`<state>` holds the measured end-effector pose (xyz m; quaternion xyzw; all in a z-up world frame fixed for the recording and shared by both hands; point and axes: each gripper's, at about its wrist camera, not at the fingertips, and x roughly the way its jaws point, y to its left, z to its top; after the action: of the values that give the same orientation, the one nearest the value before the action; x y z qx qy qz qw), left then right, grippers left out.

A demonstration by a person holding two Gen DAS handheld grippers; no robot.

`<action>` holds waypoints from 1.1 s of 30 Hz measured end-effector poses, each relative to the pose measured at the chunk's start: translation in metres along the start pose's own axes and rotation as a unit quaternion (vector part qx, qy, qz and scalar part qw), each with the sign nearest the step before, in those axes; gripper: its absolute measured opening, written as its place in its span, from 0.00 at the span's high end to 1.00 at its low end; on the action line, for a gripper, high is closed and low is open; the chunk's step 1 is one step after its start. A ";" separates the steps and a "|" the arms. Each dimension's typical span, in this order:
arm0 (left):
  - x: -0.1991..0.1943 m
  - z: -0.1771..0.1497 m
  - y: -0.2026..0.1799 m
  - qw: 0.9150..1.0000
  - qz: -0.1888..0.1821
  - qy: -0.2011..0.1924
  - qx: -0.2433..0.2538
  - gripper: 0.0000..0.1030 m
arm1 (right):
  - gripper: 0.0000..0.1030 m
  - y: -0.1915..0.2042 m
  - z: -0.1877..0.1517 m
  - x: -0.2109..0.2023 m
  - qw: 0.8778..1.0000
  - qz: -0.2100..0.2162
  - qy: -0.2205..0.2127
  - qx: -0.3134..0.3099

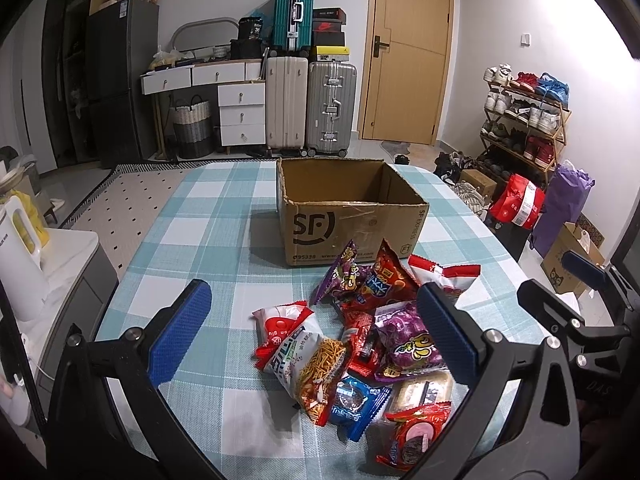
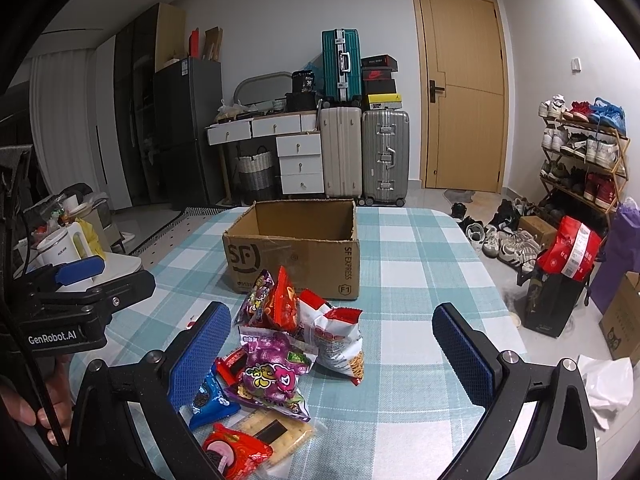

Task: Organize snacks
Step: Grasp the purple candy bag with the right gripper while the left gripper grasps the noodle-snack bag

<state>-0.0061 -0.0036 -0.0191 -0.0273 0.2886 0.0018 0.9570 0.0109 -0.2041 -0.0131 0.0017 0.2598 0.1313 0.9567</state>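
Note:
A pile of snack packets (image 1: 360,340) lies on the checked tablecloth (image 1: 208,240), in front of an open, empty SF cardboard box (image 1: 352,216). The pile holds purple, red, blue and white bags. My left gripper (image 1: 316,332) is open and empty, hovering above the pile's near side. In the right wrist view the pile (image 2: 288,360) lies left of centre and the box (image 2: 296,248) stands behind it. My right gripper (image 2: 332,356) is open and empty, above the pile's right edge. The left gripper (image 2: 92,276) shows at the far left.
A white kettle (image 1: 20,256) stands on a side cabinet left of the table. Suitcases (image 1: 312,108), drawers and a door line the back wall. A shoe rack (image 1: 524,120), bags and boxes stand on the floor to the right.

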 end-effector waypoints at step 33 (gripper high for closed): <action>0.078 -0.016 0.044 0.998 0.020 0.049 -0.023 0.01 | 0.00 0.008 -0.046 0.104 0.992 0.087 0.088 0.017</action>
<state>0.0496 0.0389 -0.0779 -0.0439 0.3359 0.0266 0.9405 0.0727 -0.1730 -0.1039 0.0290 0.3438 0.2093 0.9150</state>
